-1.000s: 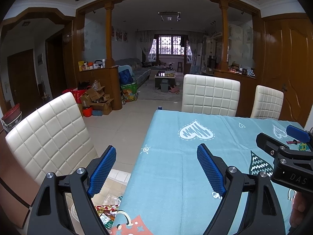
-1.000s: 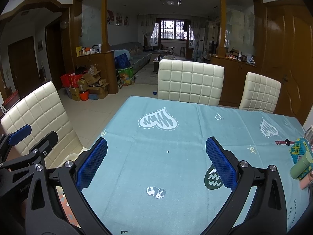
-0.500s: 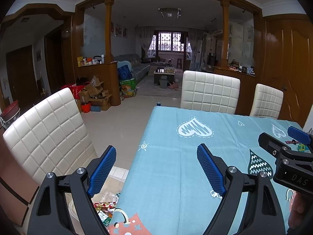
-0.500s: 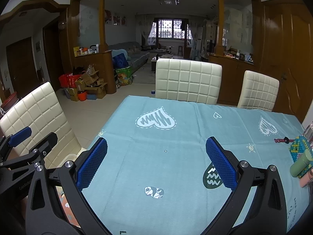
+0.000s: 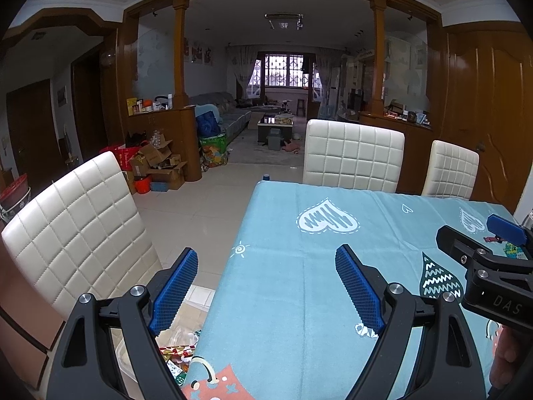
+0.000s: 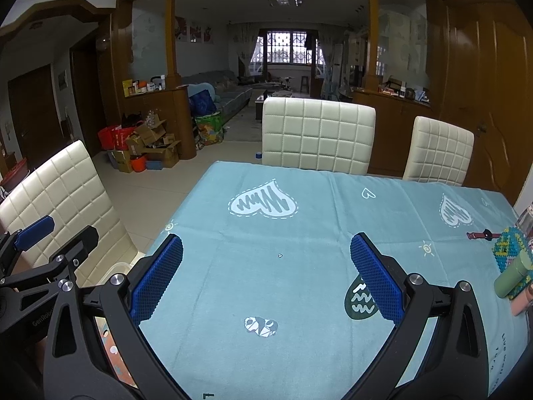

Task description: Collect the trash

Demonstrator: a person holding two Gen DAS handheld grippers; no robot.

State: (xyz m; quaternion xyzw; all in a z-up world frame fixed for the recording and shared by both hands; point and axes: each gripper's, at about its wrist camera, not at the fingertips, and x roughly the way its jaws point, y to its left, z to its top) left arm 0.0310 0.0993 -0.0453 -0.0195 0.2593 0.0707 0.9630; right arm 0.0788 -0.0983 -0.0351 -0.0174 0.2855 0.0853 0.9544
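Note:
My left gripper (image 5: 266, 295) is open and empty, held over the left edge of the table with the blue cloth (image 5: 316, 286). Below that edge, on the floor, a clear bin (image 5: 180, 353) holds colourful wrappers. My right gripper (image 6: 266, 281) is open and empty above the middle of the cloth (image 6: 299, 233). A tiny white scrap (image 6: 280, 255) lies on the cloth between its fingers, further off. Each gripper shows at the edge of the other's view.
White quilted chairs stand at the left (image 5: 76, 233) and at the far side (image 5: 353, 156). At the table's right edge lie a beaded green-blue object (image 6: 511, 248), a green cylinder (image 6: 511, 278) and a small dark red item (image 6: 483, 235). Cardboard boxes (image 5: 156, 166) clutter the floor beyond.
Both grippers have drifted slightly back and up, so a little more of the table shows. Both stay open and empty.

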